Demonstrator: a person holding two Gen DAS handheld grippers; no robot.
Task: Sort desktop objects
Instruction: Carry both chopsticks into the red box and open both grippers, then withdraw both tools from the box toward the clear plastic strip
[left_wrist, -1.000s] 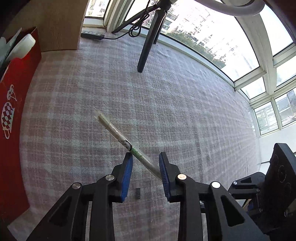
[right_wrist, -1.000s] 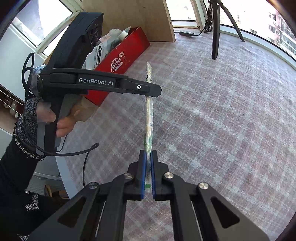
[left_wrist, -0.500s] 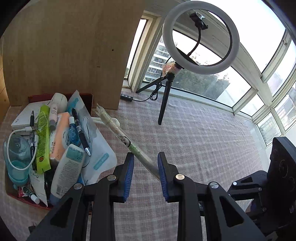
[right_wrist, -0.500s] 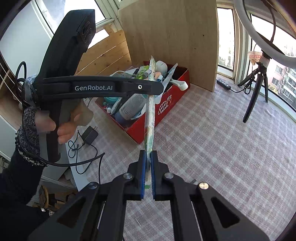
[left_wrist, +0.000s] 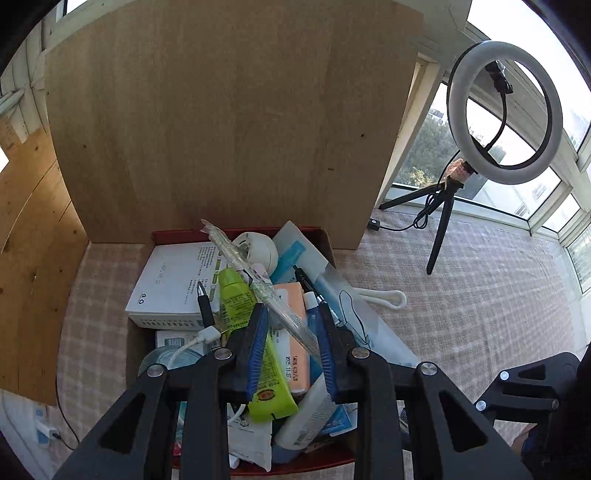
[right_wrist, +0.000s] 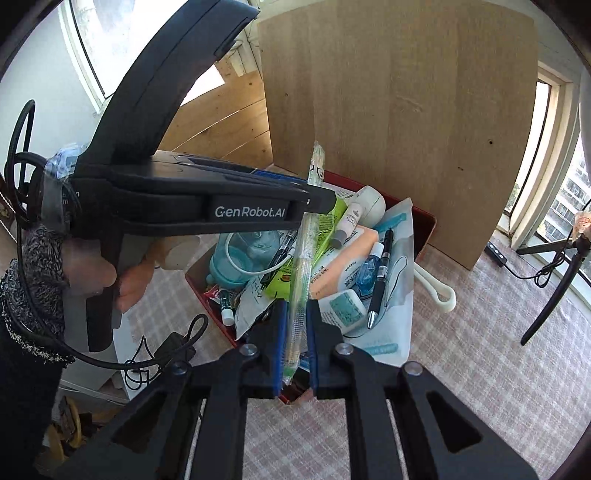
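A long stick in a clear wrapper with green print (right_wrist: 301, 258) rises tilted above the full red box (right_wrist: 424, 218). My right gripper (right_wrist: 295, 310) has its blue pads slightly parted around the stick's lower end. The stick (left_wrist: 240, 258) crosses between the wide-apart pads of my open left gripper (left_wrist: 291, 314) and rests near its right pad, over the red box (left_wrist: 236, 232). In the right wrist view the left gripper (right_wrist: 317, 195) hangs over the box, a hand (right_wrist: 129, 280) holding it. The box holds tubes, pens, bottles, a booklet and a cable.
A tall wooden board (left_wrist: 229, 110) stands right behind the box. A ring light on a tripod (left_wrist: 502, 110) is at the right on the checked cloth (left_wrist: 480, 295). A white loop handle (left_wrist: 380, 295) sticks out of the box. A charger and cable (right_wrist: 173, 347) lie at the table's left edge.
Both grippers have swung from over the checked cloth to above the red box, carrying the stick along. The right gripper's pads, shut tight before, have now parted a little.
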